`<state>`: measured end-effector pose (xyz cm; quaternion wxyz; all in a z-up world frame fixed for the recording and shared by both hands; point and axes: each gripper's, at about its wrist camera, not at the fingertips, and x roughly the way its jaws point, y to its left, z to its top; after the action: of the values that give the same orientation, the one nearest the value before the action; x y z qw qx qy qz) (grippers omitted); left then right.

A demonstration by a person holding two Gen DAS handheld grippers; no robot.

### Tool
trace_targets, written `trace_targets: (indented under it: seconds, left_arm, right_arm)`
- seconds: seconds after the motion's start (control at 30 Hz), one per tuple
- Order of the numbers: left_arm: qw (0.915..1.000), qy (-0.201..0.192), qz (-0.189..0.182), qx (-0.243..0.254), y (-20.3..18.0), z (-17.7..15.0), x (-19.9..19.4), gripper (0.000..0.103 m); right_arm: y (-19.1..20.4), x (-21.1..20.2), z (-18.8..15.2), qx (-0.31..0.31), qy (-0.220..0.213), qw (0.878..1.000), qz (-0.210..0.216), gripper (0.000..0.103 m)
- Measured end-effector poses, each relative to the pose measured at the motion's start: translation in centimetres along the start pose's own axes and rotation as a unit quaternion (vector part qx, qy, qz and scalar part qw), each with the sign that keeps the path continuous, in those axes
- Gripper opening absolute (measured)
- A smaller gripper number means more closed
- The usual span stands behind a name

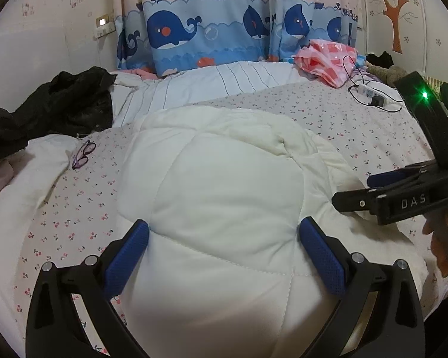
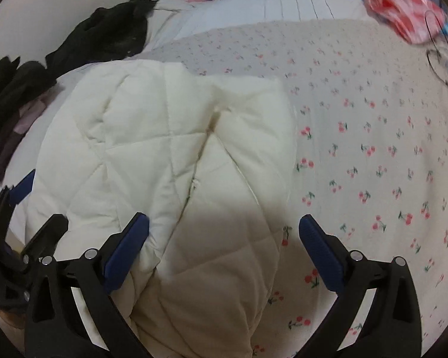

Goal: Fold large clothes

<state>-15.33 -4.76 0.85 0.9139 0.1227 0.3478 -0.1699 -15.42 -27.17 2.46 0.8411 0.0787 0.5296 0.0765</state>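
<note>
A white quilted padded garment [image 1: 221, 197] lies folded in a thick bundle on a cherry-print bedsheet [image 1: 373, 137]. My left gripper [image 1: 224, 232] is open, its blue pads [image 1: 128, 256] on either side of the bundle's near part, holding nothing. My right gripper [image 2: 224, 229] is open over the garment's right edge [image 2: 194, 161], empty. In the left wrist view the right gripper [image 1: 373, 191] shows from the side at the far right with its jaws apart. The left gripper's tip [image 2: 21, 188] shows at the left edge of the right wrist view.
Black clothes [image 1: 59, 104] are piled at the bed's left. Glasses [image 1: 83, 153] lie on the sheet beside the garment. A pink checked cloth [image 1: 328, 56] and a charger with cables [image 1: 373, 95] lie at the back right. A whale-print curtain [image 1: 209, 29] hangs behind.
</note>
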Motion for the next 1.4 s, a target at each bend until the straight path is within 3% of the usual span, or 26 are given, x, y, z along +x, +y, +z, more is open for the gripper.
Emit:
trace_targets:
  seconds: [0.17,0.23,0.3,0.37,0.43,0.57,0.63,0.7,0.8,0.87,0.97,1.03,1.1,1.17,1.2,1.23,1.27,1.33,1.4]
  left_arm:
    - [1.0000,-0.001,-0.002,-0.003,0.1,-0.1,-0.2,0.096]
    - [0.9999,-0.001,-0.009,-0.012,0.5,0.1,-0.2,0.096]
    - [0.9995,0.002,-0.021,-0.024,1.0,0.2,-0.2,0.096]
    - [0.9992,0.002,-0.027,-0.029,1.3,0.2,-0.3,0.096]
    - [0.9991,0.001,-0.031,-0.030,1.3,0.1,-0.3,0.096]
    - [0.9961,-0.016,-0.078,-0.040,2.0,0.2,-1.2,0.096]
    - [0.9868,-0.030,-0.125,-0.098,4.7,0.6,-2.3,0.096]
    - [0.9769,-0.036,-0.121,-0.173,8.2,0.5,-2.9,0.096]
    - [0.9518,0.003,-0.111,-0.286,13.9,-1.3,-2.4,0.096]
    - [0.9408,0.040,-0.108,-0.319,15.4,-2.8,-1.6,0.096]
    - [0.9222,0.118,-0.142,-0.340,15.1,-5.1,1.3,0.097]
    - [0.9061,0.120,-0.158,-0.374,14.8,-5.7,2.1,0.097]
    - [0.9206,0.117,-0.162,-0.336,13.4,-3.7,1.8,0.097]
    - [0.9481,0.109,-0.177,-0.241,9.5,0.0,0.5,0.095]
    - [0.9678,0.117,-0.130,-0.180,6.8,1.6,-0.1,0.095]
    - [0.9742,0.119,-0.117,-0.152,5.6,2.2,-0.3,0.095]
    - [0.9780,0.118,-0.109,-0.133,4.7,2.6,-0.3,0.095]
    - [0.9743,0.114,-0.119,-0.154,5.2,2.3,-0.1,0.095]
    - [0.9712,0.122,-0.120,-0.166,5.1,1.4,0.5,0.095]
  right_arm:
    - [0.6,-0.5,0.1,-0.012,0.001,1.000,-0.025,0.097]
    - [0.4,-1.4,0.2,-0.007,-0.001,1.000,0.003,0.096]
    - [0.2,-2.9,0.0,0.012,-0.005,0.997,0.080,0.096]
    - [0.7,-3.5,-0.4,-0.006,0.007,0.996,0.092,0.096]
    - [1.8,-2.1,-1.8,-0.048,0.048,0.997,0.045,0.096]
    - [1.8,-0.4,-3.0,-0.045,0.061,0.997,0.022,0.097]
    - [2.3,-1.0,-3.1,-0.050,0.054,0.997,0.006,0.097]
    - [2.3,-1.6,-3.3,-0.045,0.049,0.998,0.006,0.097]
    - [1.6,-2.9,-3.4,-0.009,0.032,0.999,0.031,0.096]
    - [0.7,-3.1,-3.5,0.021,0.028,0.998,0.047,0.096]
    - [-1.0,-0.8,-4.2,0.083,0.058,0.991,0.092,0.096]
    - [-2.5,1.5,-5.0,0.148,0.088,0.974,0.147,0.097]
    - [-3.4,2.3,-5.0,0.175,0.097,0.964,0.175,0.097]
    - [-3.0,2.2,-5.1,0.178,0.104,0.960,0.191,0.097]
    - [-3.1,2.3,-5.2,0.177,0.106,0.960,0.190,0.097]
    - [-3.1,2.3,-5.3,0.175,0.107,0.960,0.190,0.097]
    - [-3.5,2.2,-5.5,0.178,0.110,0.958,0.194,0.097]
    - [-3.5,2.2,-5.6,0.161,0.112,0.962,0.191,0.096]
    - [-1.2,1.5,-5.7,0.091,0.116,0.979,0.140,0.096]
